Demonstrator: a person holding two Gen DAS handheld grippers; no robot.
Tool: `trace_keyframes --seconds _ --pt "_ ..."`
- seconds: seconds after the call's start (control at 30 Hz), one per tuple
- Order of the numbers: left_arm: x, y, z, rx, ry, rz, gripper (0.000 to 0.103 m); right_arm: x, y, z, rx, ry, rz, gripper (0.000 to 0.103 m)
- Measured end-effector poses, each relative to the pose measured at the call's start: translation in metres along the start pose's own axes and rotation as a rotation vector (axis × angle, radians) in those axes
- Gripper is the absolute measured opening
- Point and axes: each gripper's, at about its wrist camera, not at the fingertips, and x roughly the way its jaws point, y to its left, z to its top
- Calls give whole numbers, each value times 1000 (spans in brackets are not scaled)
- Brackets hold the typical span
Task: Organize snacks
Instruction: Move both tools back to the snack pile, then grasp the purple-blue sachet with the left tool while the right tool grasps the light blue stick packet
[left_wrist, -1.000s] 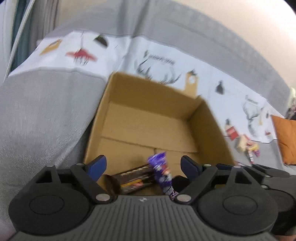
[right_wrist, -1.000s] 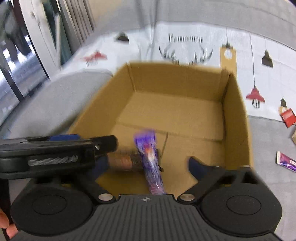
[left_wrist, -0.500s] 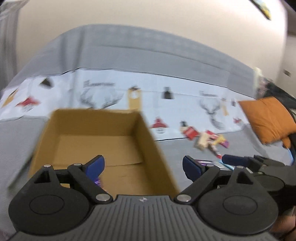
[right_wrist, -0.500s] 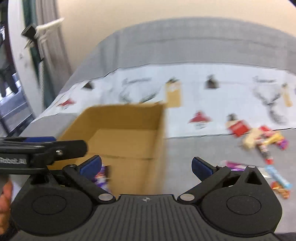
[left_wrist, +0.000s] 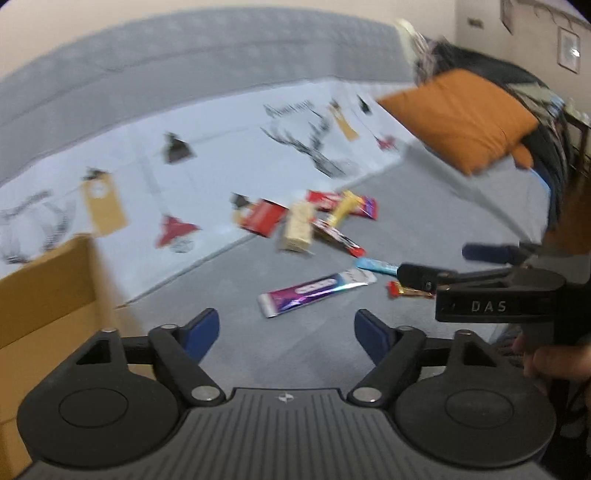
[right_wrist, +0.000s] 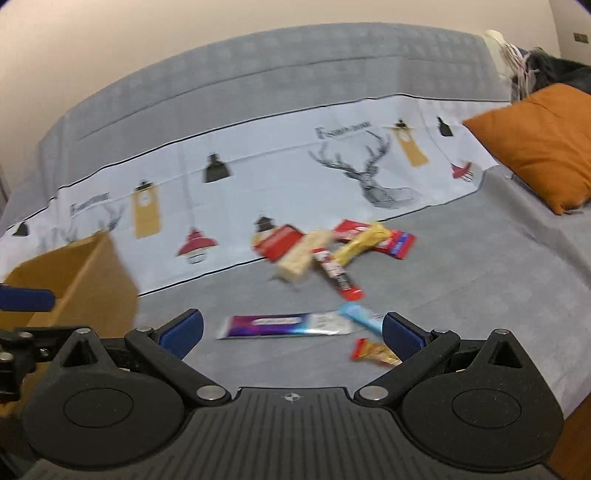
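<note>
snacks (right_wrist: 325, 258) now ahead, box (right_wrist: 92, 280) leftward

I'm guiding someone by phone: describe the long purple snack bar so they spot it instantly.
On the grey sofa seat, right of the cardboard box, snacks lie scattered. The purple bar lies flat, nearest the grippers, apart from the pile: the longest wrapper, purple with a silver end.

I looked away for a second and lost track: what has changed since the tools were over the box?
Both tools swung right, away from the cardboard box, toward the loose snacks. The left tool and right tool are open and empty; the purple snack and dark bar stayed behind in the box, now out of view. The purple bar and the snack pile lie unmoved.
</note>
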Motion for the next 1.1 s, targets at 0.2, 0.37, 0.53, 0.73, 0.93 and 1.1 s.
trace_keyframes --seconds 0.2,0.37,0.53,0.73,0.93,1.1 --pt "96 -5 20 50 80 -80 63 41 -55 -3 40 49 -64 89" --pt "166 -12 26 140 146 -123 54 81 -67 1 42 117 -68 79" --pt "206 -18 21 269 194 -178 43 122 -75 2 27 210 -56 64" --pt "217 -2 27 207 185 -147 17 148 -72 -1 -19 273 -38 59" --pt "219 20 40 26 258 -31 6 152 -71 0 -65 246 -42 17" --pt "224 -4 39 318 167 41 67 150 -76 2 -48 228 -36 18"
